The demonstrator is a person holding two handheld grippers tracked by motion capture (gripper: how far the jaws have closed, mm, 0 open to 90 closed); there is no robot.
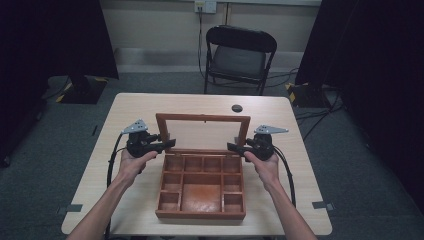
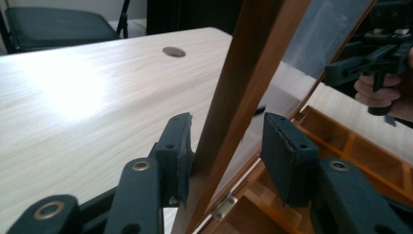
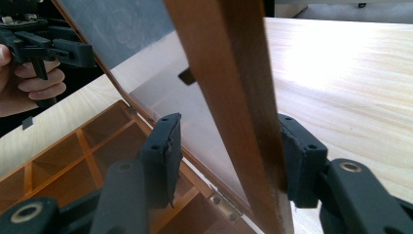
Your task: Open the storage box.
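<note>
A wooden box [image 1: 200, 214] with several empty compartments sits on the table, its glass-paned lid [image 1: 202, 118] standing upright. My left gripper [image 1: 170, 144] is at the lid's left side and my right gripper [image 1: 231, 147] at its right side. In the left gripper view the open left gripper [image 2: 229, 146] straddles the lid frame [image 2: 253, 58]; one pad touches the wood and the other stands clear. In the right gripper view the right gripper [image 3: 229, 146] straddles the lid frame [image 3: 219, 58] the same way, open.
The light wooden table [image 1: 135, 110] has a dark round grommet [image 1: 237, 108] behind the box. A black folding chair [image 1: 240, 55] stands beyond the far edge. Bare tabletop lies left and right of the box.
</note>
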